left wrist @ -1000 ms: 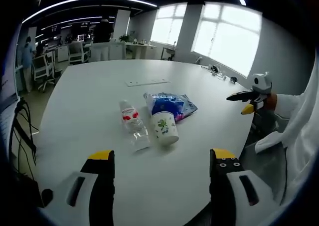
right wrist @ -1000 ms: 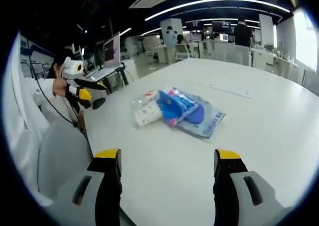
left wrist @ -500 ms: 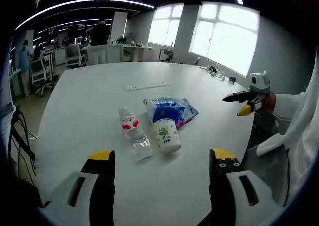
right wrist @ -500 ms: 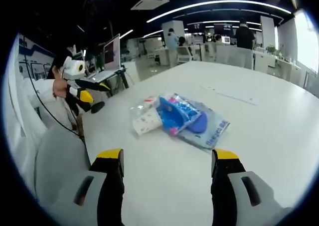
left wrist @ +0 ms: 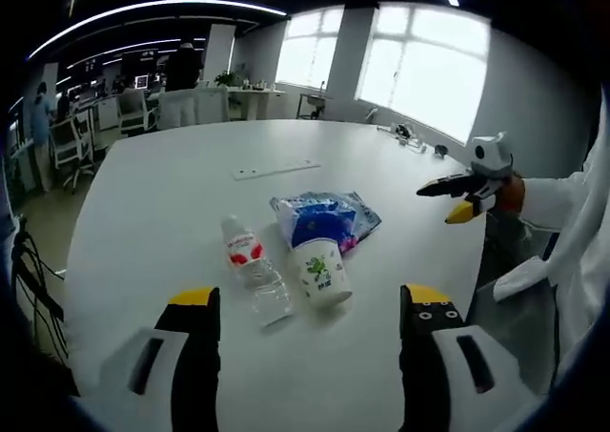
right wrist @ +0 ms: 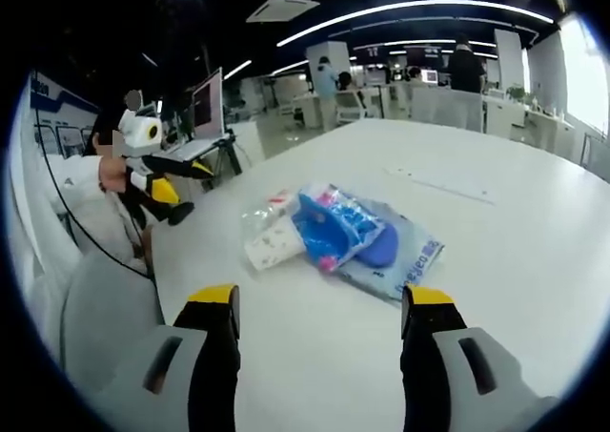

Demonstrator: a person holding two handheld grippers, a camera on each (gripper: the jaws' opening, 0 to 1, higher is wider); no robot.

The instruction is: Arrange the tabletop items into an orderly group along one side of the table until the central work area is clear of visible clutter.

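Your left gripper [left wrist: 303,332] hangs over the near edge of the white table [left wrist: 162,194] with its jaws spread wide and nothing between them. Working left to right in the left gripper view: the clear water bottle [left wrist: 253,270] lies on its side just ahead of the left jaw, red label up. It looks nearly empty, so judge it light, smooth and ready to roll — take it across the body near the label, not at the cap. Just beside it on the right lies the paper cup [left wrist: 321,273], tipped over with its mouth toward you. It is thin-walled and will likely crush, so close gently on the rim or across the lower wall. Beyond the cup, touching it, sits the blue plastic packet [left wrist: 324,215] — soft, crinkly and probably slippery; pinch a loose edge. All three cluster in the table's middle. Far right, your right gripper [left wrist: 455,192] hovers off the table edge; in the right gripper view its jaws stand wide apart, holding nothing.
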